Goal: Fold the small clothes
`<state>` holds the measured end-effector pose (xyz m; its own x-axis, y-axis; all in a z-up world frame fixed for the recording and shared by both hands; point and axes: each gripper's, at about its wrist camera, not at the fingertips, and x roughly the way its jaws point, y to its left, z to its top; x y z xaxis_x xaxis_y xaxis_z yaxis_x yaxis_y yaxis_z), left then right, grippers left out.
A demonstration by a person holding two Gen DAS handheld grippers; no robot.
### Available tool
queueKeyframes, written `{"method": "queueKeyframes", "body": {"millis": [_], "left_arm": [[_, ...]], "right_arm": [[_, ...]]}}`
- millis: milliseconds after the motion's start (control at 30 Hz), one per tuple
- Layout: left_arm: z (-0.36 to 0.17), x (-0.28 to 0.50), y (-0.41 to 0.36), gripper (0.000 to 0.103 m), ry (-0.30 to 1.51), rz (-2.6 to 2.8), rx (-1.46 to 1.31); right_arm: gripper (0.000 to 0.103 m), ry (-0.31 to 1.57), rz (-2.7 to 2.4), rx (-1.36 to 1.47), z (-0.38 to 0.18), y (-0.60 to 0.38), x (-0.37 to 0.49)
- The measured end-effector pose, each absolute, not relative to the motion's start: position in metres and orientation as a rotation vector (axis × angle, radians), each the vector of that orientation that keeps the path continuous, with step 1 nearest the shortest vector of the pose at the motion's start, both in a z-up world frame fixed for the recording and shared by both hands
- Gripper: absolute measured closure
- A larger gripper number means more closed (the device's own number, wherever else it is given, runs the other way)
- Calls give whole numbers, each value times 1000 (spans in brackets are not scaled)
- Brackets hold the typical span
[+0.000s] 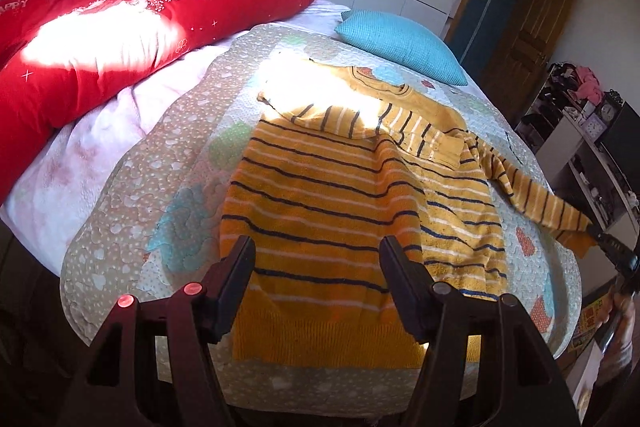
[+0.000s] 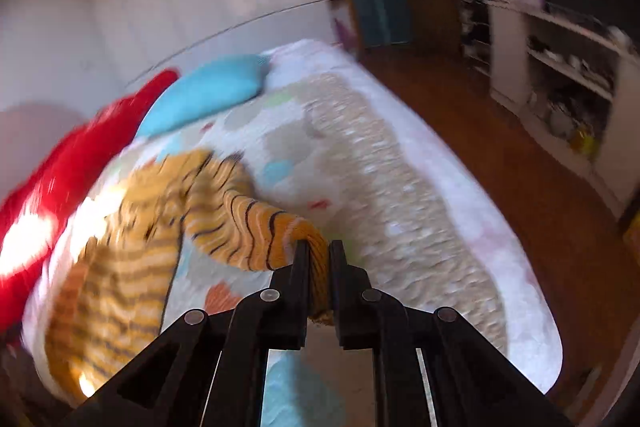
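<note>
While sweater (image 1: 340, 195) lies flat on quilt (image 1: 168, 163):
Right gripper (image 2: 319, 247): clamped on sleeve cuff (image 2: 316, 247), beside sweater.
Left gripper (image 1: 316, 247): jaws apart, empty, above sweater hem.

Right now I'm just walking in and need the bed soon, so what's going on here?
A person is folding a small striped sweater on the bed's quilt, a hand-held gripper in each hand. The right gripper is shut on the cuff of one sleeve, stretched out to the side. The left gripper hangs open above the hem, holding nothing. The other sleeve already lies folded across the chest. A red duvet and a blue pillow lie further up the bed.
</note>
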<state>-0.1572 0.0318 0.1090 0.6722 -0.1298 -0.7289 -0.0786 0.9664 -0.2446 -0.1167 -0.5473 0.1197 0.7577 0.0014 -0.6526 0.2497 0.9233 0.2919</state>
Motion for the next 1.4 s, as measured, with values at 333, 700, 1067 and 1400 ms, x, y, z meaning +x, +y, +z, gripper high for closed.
{"method": "queueKeyframes", "body": {"millis": [333,700,1067,1400], "left_arm": [[89,-148,34,40,902,-36,-304],[89,-144,18,40,917,-58,-278],[85,-140,21,40,930,-51,-280],[75,-136,22,40,949,-78,-312]], "right_arm": [[49,678,-198,737,84,-620,-155],[49,722,-178,1088,20,-629,-57],[97,426,-27,952,142,-632,-57],[97,632,-188,1134,19,-639,-109]]}}
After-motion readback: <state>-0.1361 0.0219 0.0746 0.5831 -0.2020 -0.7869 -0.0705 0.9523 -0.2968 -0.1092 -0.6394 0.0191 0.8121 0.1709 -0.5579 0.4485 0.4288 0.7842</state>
